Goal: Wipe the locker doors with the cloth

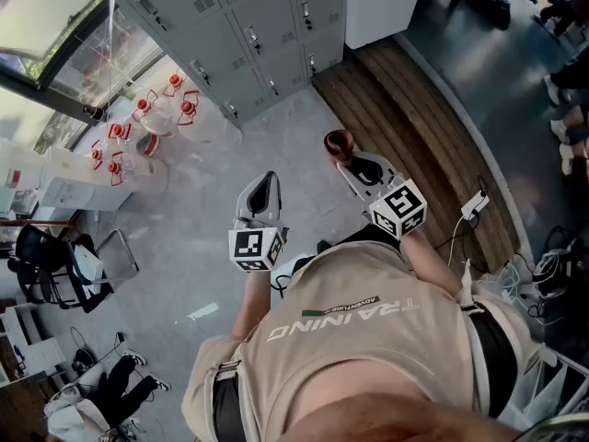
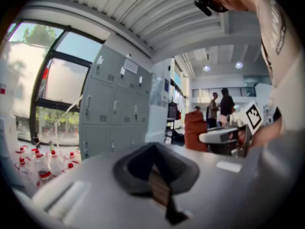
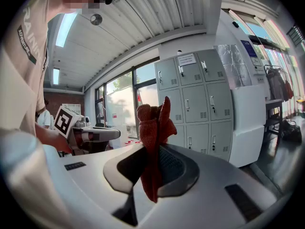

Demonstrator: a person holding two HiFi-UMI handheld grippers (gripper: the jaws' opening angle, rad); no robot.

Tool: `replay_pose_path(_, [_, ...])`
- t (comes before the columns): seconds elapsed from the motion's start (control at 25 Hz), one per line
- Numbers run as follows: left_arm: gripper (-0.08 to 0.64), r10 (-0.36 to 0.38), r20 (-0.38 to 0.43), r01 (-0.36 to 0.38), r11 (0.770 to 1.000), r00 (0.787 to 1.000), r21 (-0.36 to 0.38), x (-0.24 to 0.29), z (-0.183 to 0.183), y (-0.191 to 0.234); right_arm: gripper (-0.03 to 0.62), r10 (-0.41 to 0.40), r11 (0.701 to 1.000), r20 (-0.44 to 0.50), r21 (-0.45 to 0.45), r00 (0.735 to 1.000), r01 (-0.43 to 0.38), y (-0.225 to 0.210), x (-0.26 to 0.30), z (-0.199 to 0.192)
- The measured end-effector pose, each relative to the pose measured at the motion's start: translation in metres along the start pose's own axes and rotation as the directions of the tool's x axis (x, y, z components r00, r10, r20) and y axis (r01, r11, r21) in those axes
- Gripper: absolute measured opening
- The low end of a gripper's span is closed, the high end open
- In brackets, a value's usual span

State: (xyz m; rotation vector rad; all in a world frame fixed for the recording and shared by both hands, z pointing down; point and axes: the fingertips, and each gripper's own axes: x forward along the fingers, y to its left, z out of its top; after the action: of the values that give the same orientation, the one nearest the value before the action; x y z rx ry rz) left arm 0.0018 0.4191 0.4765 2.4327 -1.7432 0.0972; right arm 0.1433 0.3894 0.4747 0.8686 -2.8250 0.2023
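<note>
A dark red cloth stands bunched between the jaws of my right gripper, which is shut on it; in the head view the cloth shows at the tip of that gripper. Grey locker doors fill the wall ahead, a few steps away, and appear in the right gripper view and the left gripper view. My left gripper is held beside the right one, shut with nothing in it.
Several water bottles with red caps stand on the floor left of the lockers. A white cabinet adjoins the lockers on the right. Wooden flooring runs to the right. Chairs and people are around.
</note>
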Motion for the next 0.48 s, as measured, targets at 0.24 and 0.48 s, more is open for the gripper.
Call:
replay_pose_path(0.24, [0.005, -0.003, 0.006, 0.003, 1.000, 1.000, -0.030, 0.002, -0.002, 0.023, 0.051, 0.019, 1.000, -0.028, 0.003, 0.999, -0.019, 0.011, 0.026, -0.002])
replay_pose_path(0.48, [0.005, 0.005, -0.014, -0.006, 0.999, 1.000, -0.051, 0.024, -0.006, 0.036, 0.052, 0.015, 0.999, -0.040, 0.051, 0.999, -0.013, -0.012, 0.039, -0.003])
